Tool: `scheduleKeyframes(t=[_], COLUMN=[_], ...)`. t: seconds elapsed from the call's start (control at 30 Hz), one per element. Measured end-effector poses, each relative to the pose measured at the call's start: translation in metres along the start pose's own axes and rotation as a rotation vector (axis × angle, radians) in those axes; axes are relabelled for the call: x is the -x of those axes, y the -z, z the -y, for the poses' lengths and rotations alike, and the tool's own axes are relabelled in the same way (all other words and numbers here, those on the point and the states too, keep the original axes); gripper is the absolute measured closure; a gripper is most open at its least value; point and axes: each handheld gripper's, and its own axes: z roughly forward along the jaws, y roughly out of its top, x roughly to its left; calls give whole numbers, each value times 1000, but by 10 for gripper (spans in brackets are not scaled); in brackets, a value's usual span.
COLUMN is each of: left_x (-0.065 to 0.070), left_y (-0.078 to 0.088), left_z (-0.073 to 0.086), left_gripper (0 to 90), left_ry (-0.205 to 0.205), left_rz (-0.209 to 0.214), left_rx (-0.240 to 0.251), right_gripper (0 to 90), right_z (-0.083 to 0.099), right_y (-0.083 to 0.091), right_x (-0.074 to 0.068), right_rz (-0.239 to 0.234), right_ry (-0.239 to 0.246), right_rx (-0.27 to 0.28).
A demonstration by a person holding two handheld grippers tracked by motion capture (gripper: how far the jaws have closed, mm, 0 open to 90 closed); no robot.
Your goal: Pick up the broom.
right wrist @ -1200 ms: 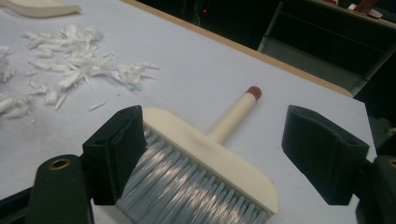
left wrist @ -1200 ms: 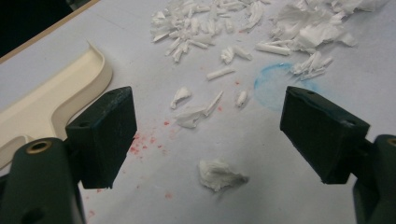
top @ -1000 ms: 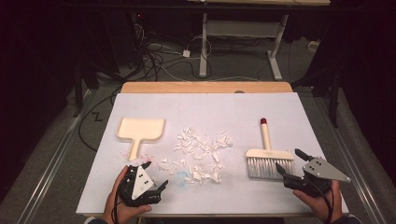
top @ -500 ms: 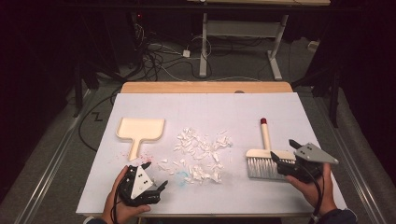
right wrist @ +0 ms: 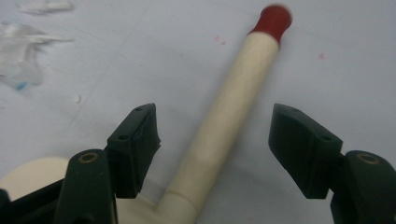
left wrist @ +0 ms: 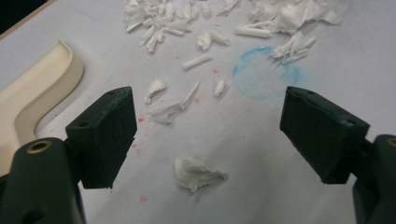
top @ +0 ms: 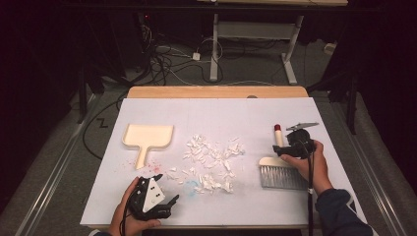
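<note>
The right gripper (top: 295, 145) sits over the handle of the cream hand brush with a red-tipped handle and grey bristles (top: 281, 167), which lies at the right of the white-covered bench (top: 216, 110). Its jaws have just been closing; in the right gripper view the handle (right wrist: 229, 116) runs between them with a gap on each side, so nothing is gripped. The left gripper (top: 164, 206) rests at the near left edge, jaws wide apart and empty above a crumpled white scrap (left wrist: 198, 172). Shredded white paper scraps (top: 211, 160) lie mid-bench, and the cream plastic dustpan (top: 146, 137) lies to their left.
</note>
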Motion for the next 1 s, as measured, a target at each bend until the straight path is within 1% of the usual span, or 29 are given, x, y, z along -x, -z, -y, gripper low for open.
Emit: scheduleKeyframes(t=[0.07,0.1,0.13,0.17,0.2,0.23,0.37,0.4,0.5,0.6,0.67,0.73,0.77,0.8,0.87,0.93,1.0], left_x=[0,0,0,0,0,1,2,3,3,4,4,4,4,3,3,3,3], left_y=[2,2,3,3,3,3,4,4,4,4,4,4,4,4,4,5,5], left_z=[1,1,1,2,2,2,3,3,2,2,2,2,2,2,2,2,2], left_gripper=[180,180,180,180,180,180,180,180,180,180,180,180,180,180,180,181,180], left_ry=[2,1,1,1,-2,-1,-6,-10,-12,-14,-14,-13,-14,-12,-11,-7,-4], left_rz=[2,0,-1,0,1,6,15,16,15,19,19,21,21,21,21,22,23], left_rx=[0,-1,-1,-1,-7,-5,-5,-6,-9,-9,-9,-7,-8,-6,-6,-4,-3], right_gripper=[407,385,392,423,494,508,605,652,662,713,715,716,716,716,716,716,716], right_z=[-2,-2,-2,-3,-3,-3,-3,-3,-3,-2,-2,0,0,0,1,1,2], right_y=[-12,-17,-18,-18,-17,-17,-17,-17,-17,-17,-17,-16,-16,-15,-11,-3,8], right_x=[1,0,-2,-4,-5,-5,-6,-6,-6,-6,-6,-8,-8,-9,-8,-7,-4], right_rz=[-18,-22,-15,-5,-15,-31,-37,-43,-50,-59,-61,-50,-50,-51,-60,-57,-71], right_ry=[-18,-19,-12,6,13,9,20,28,41,51,66,74,74,91,84,70,64], right_rx=[-47,-70,-64,-69,-69,-64,-57,-55,-51,-44,-38,-18,-18,-6,24,89,166])
